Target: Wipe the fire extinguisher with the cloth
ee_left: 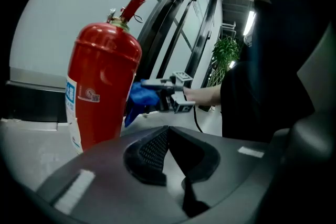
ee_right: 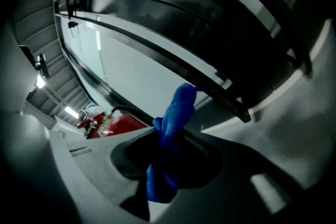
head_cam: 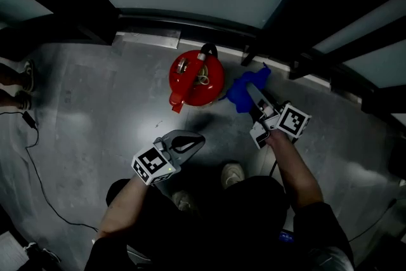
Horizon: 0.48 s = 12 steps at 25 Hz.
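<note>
From above, the head view shows the red metal fire extinguisher (head_cam: 195, 76) standing upright on the grey concrete floor (head_cam: 95, 111), close to the foot of a glass wall, and only its top with the lever and hose can be seen. The left gripper view gives what the head view does not: the side of the cylinder with a white label, and behind it a green plant (ee_left: 226, 55) by the windows. The crumpled blue cloth (head_cam: 238, 95) is just beside the extinguisher, on its right. From no view can I tell if the two touch. The right gripper (head_cam: 252, 93) has its jaws closed on this cloth, and in its own view the blue fabric sticks out above and below the jaws. The right forearm is stretched forward and the gripper points at the extinguisher. The left gripper (head_cam: 198, 139) is held further back and lower, on a bent arm, and also points at the extinguisher. Its jaws are pressed together with nothing between them. A thin black cable (head_cam: 38, 181) lies on the floor at the left.
</note>
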Available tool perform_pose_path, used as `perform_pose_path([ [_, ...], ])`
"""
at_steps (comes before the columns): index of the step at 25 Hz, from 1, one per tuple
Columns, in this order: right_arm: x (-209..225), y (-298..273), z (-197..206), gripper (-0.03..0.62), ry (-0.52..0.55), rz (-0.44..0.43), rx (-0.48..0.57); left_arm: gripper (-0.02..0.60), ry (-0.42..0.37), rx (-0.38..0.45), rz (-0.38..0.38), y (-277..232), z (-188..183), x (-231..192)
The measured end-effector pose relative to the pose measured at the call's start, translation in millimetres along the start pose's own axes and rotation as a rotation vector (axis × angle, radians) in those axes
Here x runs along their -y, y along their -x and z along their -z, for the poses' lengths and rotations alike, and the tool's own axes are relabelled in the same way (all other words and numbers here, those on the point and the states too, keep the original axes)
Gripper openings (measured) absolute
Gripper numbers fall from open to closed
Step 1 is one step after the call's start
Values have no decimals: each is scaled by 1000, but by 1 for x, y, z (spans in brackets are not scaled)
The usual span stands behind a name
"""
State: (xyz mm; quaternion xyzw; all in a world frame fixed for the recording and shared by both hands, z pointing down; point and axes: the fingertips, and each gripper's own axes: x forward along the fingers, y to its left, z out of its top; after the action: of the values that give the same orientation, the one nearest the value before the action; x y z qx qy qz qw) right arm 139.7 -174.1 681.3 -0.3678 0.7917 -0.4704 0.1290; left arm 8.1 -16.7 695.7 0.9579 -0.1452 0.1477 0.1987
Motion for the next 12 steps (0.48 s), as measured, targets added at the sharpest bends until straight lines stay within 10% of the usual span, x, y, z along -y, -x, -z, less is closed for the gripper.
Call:
perform_pose_path([
  [8,-162,20,-25,104,144,-385,-89,8,-22,38,67,-15,-19,7],
  [12,-186,2,-29,104,135,-445,-25,8,-35,45,72,-12,-23,11],
])
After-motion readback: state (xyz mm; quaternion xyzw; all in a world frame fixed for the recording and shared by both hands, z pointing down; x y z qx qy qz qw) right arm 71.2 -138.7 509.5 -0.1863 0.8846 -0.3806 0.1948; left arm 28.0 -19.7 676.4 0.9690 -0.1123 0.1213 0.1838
